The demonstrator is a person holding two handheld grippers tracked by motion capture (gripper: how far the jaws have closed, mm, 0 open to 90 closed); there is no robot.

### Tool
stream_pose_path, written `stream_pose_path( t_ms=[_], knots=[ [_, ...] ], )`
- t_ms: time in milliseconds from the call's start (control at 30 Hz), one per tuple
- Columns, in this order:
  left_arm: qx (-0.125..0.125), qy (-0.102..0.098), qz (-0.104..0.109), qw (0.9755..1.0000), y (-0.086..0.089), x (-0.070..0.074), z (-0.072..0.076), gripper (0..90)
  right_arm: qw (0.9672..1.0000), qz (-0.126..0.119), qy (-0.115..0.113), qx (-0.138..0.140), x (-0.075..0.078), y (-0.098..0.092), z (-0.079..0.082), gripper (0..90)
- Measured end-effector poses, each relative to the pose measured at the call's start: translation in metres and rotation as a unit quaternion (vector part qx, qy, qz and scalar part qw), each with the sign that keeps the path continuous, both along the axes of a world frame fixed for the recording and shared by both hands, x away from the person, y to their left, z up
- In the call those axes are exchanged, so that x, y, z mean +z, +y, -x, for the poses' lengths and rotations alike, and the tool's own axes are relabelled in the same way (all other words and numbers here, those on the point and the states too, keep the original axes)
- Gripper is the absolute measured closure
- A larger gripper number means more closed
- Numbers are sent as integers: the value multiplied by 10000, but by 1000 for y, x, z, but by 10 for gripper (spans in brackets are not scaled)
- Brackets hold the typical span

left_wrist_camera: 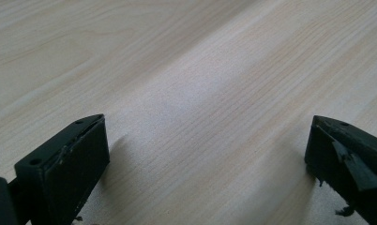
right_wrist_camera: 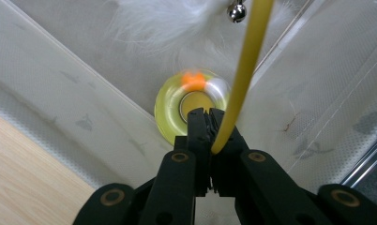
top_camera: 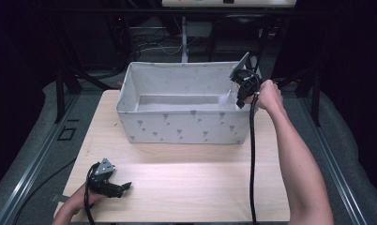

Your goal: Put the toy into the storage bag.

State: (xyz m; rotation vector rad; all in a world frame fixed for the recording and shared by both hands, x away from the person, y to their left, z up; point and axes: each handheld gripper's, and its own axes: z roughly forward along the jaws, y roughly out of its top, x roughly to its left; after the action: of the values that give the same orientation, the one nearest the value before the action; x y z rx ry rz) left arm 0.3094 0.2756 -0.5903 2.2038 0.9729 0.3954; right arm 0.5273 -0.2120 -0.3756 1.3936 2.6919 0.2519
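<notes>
A grey fabric box (top_camera: 186, 127) with a small printed pattern stands at the back of the wooden table (top_camera: 191, 183). My right gripper (top_camera: 242, 97) hangs over the box's right end and points down into it. In the right gripper view this gripper (right_wrist_camera: 206, 115) is shut on a thin yellow rod (right_wrist_camera: 245, 61). Below the jaws, inside the box, lie a yellow ring (right_wrist_camera: 170, 110) with an orange bit, white feathers (right_wrist_camera: 168, 23) and a small metal bell (right_wrist_camera: 237, 11). My left gripper (top_camera: 126, 185) rests low near the table's front left, open (left_wrist_camera: 207, 150), with nothing between its jaws.
The box wall (right_wrist_camera: 60, 89) rises close around the right gripper, and bare wood (right_wrist_camera: 22, 178) shows outside it. Dark frame legs and cables (top_camera: 154, 44) stand behind the table. A black cable (top_camera: 252, 154) trails from the right gripper along the forearm.
</notes>
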Motion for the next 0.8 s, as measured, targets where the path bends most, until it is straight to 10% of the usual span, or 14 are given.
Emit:
stream_pose_path(
  t_ms=[500,800],
  knots=[
    [-2,0,-1,10000,0,0,0,0,9999,-18,117,-83,-11,-2,-2,872],
    [2,2,-2,10000,0,0,0,0,9998,-154,-116,-105,13,-2,1,762]
  ],
)
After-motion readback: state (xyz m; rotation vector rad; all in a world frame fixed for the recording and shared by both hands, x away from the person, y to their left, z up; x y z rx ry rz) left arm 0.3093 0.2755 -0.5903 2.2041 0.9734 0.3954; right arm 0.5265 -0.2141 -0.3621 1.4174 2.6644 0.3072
